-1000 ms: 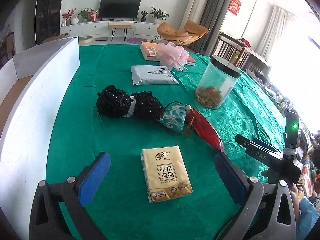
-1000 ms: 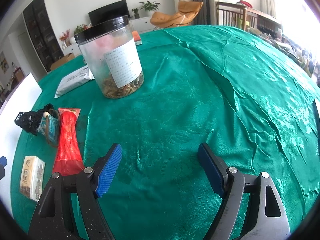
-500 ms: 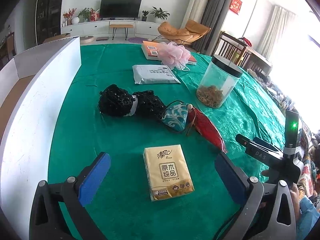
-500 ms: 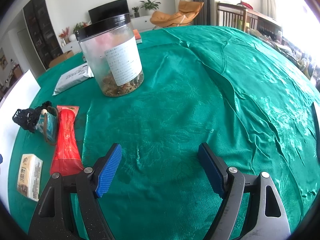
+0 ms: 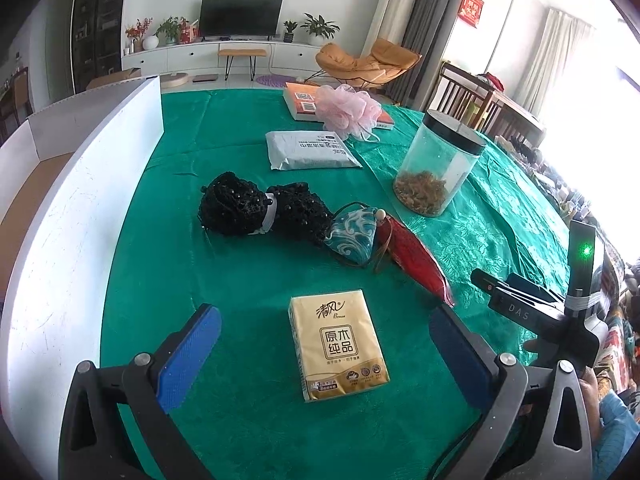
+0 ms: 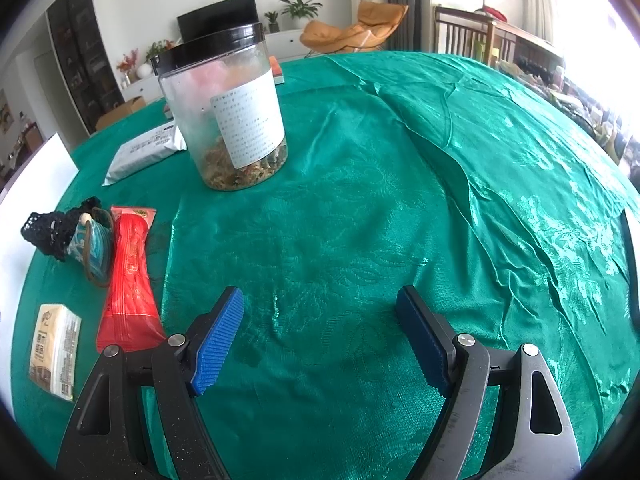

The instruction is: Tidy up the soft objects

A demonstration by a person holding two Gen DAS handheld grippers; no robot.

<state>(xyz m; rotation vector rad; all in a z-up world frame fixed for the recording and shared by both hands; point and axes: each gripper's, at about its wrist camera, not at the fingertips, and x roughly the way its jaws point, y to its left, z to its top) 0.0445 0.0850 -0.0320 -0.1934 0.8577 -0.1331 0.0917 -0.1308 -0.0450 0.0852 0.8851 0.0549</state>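
A yellow tissue pack point(image 5: 338, 344) lies on the green tablecloth point(image 5: 240, 272), between the fingers of my open left gripper point(image 5: 326, 354) and just past them. Beyond it lie a black beaded mesh bundle point(image 5: 260, 210), a teal patterned pouch point(image 5: 354, 234) and a red packet point(image 5: 416, 258). A grey soft package point(image 5: 310, 150) and a pink mesh pouf point(image 5: 348, 108) lie farther back. My right gripper point(image 6: 320, 340) is open and empty over bare cloth. To its left lie the red packet point(image 6: 130, 272), the pouch point(image 6: 92, 246) and the tissue pack point(image 6: 54, 350).
A clear jar with a black lid point(image 5: 438, 168) holds dried bits; it also stands in the right wrist view point(image 6: 230, 112). An orange book point(image 5: 304, 102) lies under the pouf. A white board wall point(image 5: 76, 216) runs along the table's left side. The right gripper's body point(image 5: 560, 312) shows at the right.
The left gripper has risen and eased back a little from the tissue pack. The right gripper has shifted slightly toward the jar. Both stay open; nothing on the table moved.
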